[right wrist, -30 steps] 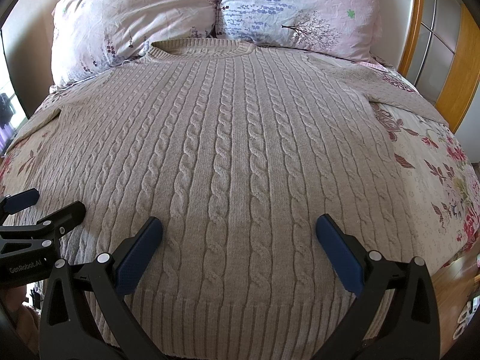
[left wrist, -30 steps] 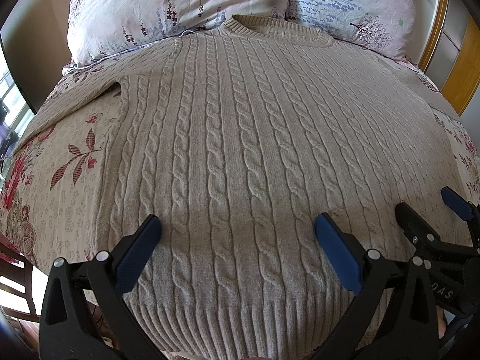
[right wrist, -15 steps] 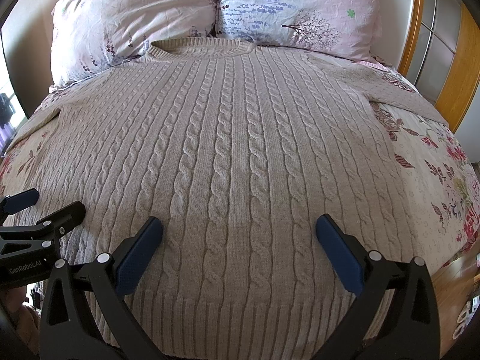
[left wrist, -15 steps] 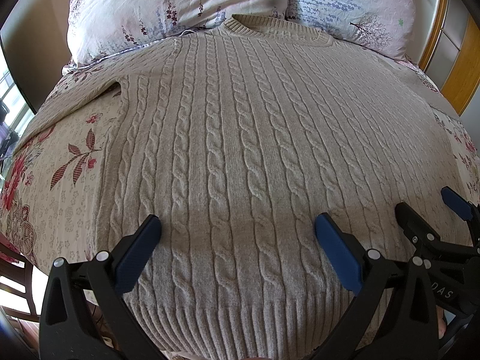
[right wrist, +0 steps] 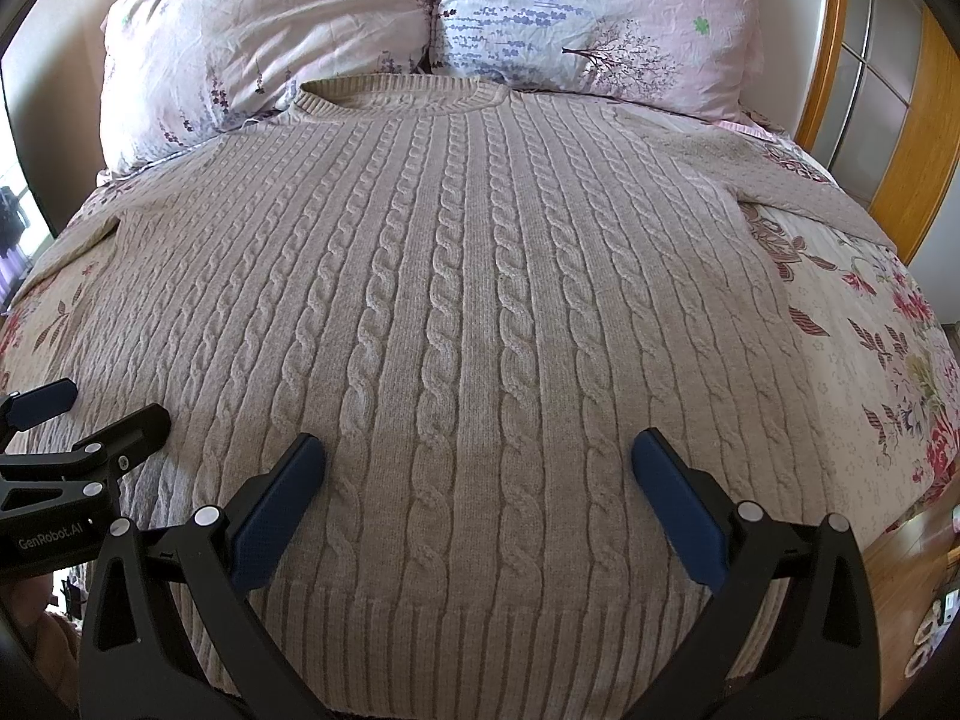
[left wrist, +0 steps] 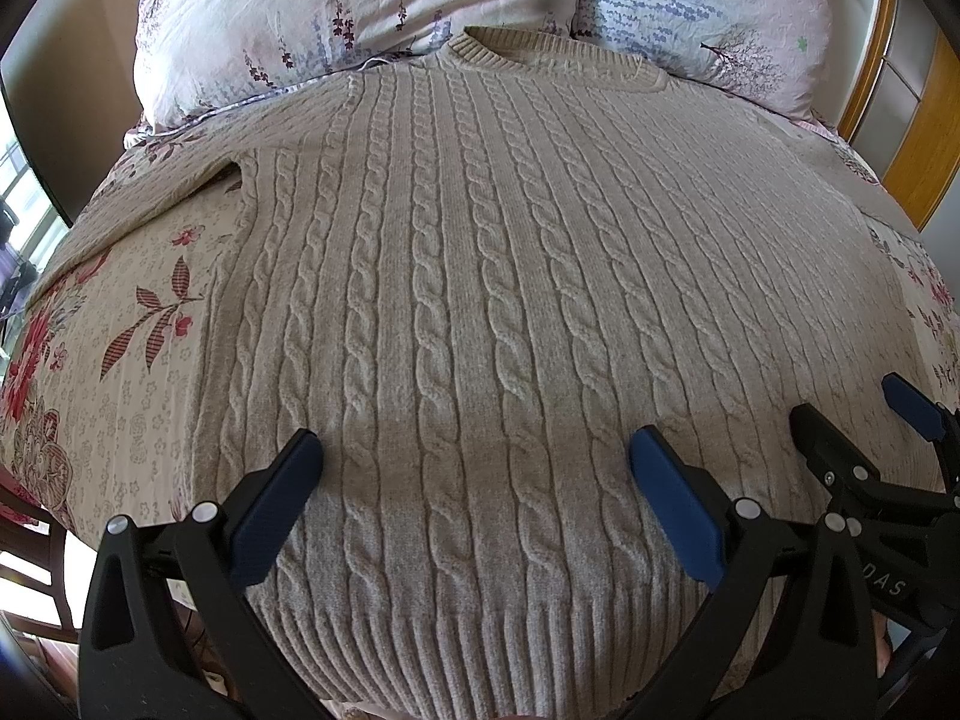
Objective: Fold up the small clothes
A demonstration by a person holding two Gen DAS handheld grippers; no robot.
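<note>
Bed (left wrist: 120,372): floral-print cotton cover, cream ground with red blossoms and striped leaves, filling both wrist views edge to edge. A varnished wooden frame (right wrist: 936,138) with frosted panels stands at 2 o'clock.

Pillows: two, crumpled pink-and-white cases printed with lavender sprigs and small trees. One lies at 11 o'clock (right wrist: 240,48), the other at 1 o'clock (right wrist: 600,18); they touch at the centre seam.

Sweater (right wrist: 480,312): beige cable-knit pullover, spread flat and face up over the middle of the bed. Raised rope-twist columns run from the ribbed crew collar (right wrist: 408,93), which touches the pillows at 12 o'clock, down to the ribbed hem (right wrist: 480,636) at 6 o'clock. The sleeves are a plainer knit; one runs out toward 9 o'clock (left wrist: 150,204), the other toward 3 o'clock (right wrist: 792,180).

Right gripper (right wrist: 478,474): black plastic frame, blue textured pads (right wrist: 276,516), silver rivets. It is held low over the hem at 6 o'clock, fingers spread wide and empty. Contact with the knit cannot be determined.

Left gripper (left wrist: 477,474): same build, same pose over the hem, fingers spread wide, nothing held. In the right wrist view its side shows at 8 o'clock, with white lettering "GenRobot.AI" (right wrist: 51,543). In the left wrist view, the right gripper's body at 4 o'clock carries the partial letters "DAS" (left wrist: 882,579).

A small part of a hand (right wrist: 48,636) shows at 7 o'clock beneath the left gripper.
</note>
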